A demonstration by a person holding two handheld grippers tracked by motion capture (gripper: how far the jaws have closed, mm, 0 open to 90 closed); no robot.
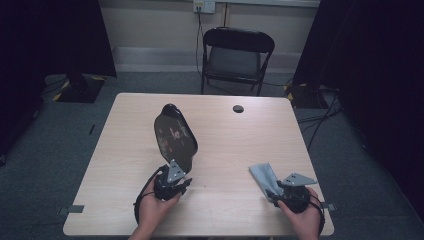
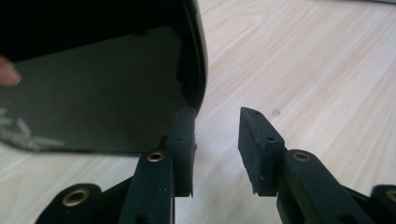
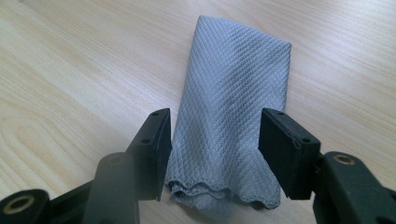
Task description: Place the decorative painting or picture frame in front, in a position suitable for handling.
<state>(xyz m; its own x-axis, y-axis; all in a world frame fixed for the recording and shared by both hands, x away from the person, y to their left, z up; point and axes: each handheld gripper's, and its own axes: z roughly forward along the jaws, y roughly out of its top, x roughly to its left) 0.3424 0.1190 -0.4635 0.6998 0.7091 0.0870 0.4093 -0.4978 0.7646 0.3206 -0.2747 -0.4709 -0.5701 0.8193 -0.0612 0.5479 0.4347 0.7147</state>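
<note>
A dark, glossy oval mirror (image 1: 175, 135) with a thick black rim lies left of centre on the wooden table (image 1: 235, 145). My left gripper (image 1: 176, 176) is at its near end. In the left gripper view the mirror (image 2: 93, 88) lies just left of the left jaw. The left gripper (image 2: 217, 135) is open, with bare table between its jaws. A folded grey cloth (image 1: 264, 175) lies near the table's front right. My right gripper (image 1: 275, 189) is over its near end. The cloth (image 3: 233, 79) runs between the open jaws of the right gripper (image 3: 215, 140), and the pads stand apart from it.
A black folding chair (image 1: 237, 55) stands behind the table. A small round hole (image 1: 238, 108) is in the tabletop near its far edge. Dark curtains hang at both sides, and cables lie on the floor at the right.
</note>
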